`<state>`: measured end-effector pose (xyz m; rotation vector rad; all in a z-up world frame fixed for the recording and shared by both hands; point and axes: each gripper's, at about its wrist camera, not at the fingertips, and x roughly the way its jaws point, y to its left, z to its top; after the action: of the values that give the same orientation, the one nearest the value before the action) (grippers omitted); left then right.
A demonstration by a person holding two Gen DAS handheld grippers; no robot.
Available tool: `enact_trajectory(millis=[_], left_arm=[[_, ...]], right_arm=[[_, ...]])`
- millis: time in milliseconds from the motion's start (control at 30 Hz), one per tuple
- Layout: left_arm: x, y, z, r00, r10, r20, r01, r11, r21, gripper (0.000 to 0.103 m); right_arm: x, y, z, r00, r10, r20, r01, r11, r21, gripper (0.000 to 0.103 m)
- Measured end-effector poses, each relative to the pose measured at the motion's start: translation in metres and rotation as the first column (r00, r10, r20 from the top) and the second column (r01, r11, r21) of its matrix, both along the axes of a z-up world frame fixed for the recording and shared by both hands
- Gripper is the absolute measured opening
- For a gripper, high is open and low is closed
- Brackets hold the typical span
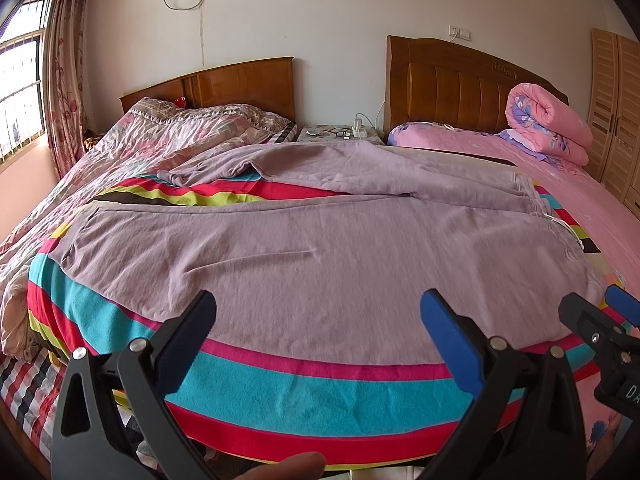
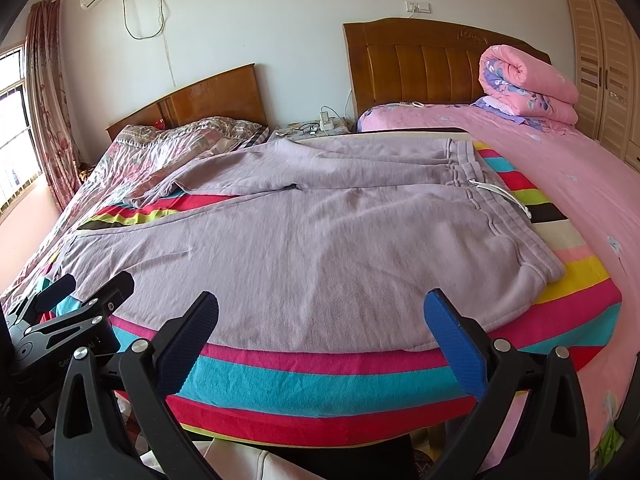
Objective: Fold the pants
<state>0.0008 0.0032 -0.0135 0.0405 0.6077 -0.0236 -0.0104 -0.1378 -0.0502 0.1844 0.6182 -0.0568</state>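
Lilac sweatpants [image 1: 304, 248] lie spread flat on a striped multicolour blanket [image 1: 312, 396], waistband with white drawstring [image 2: 504, 196] to the right, legs running left; the far leg's cuff [image 1: 176, 178] is rumpled. My left gripper [image 1: 318, 308] is open and empty, just above the near edge of the pants. My right gripper [image 2: 322, 310] is open and empty, also at the near edge, closer to the waistband [image 2: 520, 236]. Each gripper shows in the other's view: the right one [image 1: 600, 312], the left one [image 2: 96, 288].
A bed with a floral quilt [image 1: 152, 140] lies left, a pink bed [image 1: 560, 176] with a rolled pink duvet [image 1: 548, 124] right. A nightstand [image 1: 340, 134] with glasses and chargers stands between the headboards. A wardrobe [image 1: 616, 108] is far right, a window [image 1: 20, 92] far left.
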Motion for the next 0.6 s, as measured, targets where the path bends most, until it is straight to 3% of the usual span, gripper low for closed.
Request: enact_trajectory(millis=[100,233,367,467,533,600], left_arm=[[0.002,-0.002,-0.003,1.0,-0.022,-0.02,0.022,1.0,-0.011,0.102],[0.015,-0.002,-0.005,0.987,-0.131,-0.092,0.126,0.99,-0.057,0.102],[0.052,-0.003,0.011,0.984,-0.132,-0.118,0.138,0.99,0.039,0.102],[0.103,-0.001,0.028,0.978,-0.134,-0.161,0.147,0.986,0.072,0.102],[0.145,0.003,0.033,0.954,-0.171,-0.246,0.181,0.983,0.02,0.102],[0.191,0.006,0.028,0.894,-0.255,-0.368,0.225,0.966,-0.123,0.102]], right_arm=[[0.001,0.0,0.0,1.0,0.0,0.003,0.0,1.0,-0.005,0.099],[0.011,-0.009,0.0,0.998,0.058,0.004,-0.058,0.998,0.014,0.099],[0.06,-0.044,0.011,0.987,0.154,-0.036,-0.152,0.987,0.054,0.099],[0.119,-0.074,0.029,0.983,0.16,-0.096,-0.159,0.987,0.015,0.099],[0.169,-0.091,0.04,0.976,0.182,-0.12,-0.187,0.982,-0.032,0.099],[0.226,-0.107,0.042,0.961,0.223,-0.166,-0.232,0.972,-0.04,0.099]])
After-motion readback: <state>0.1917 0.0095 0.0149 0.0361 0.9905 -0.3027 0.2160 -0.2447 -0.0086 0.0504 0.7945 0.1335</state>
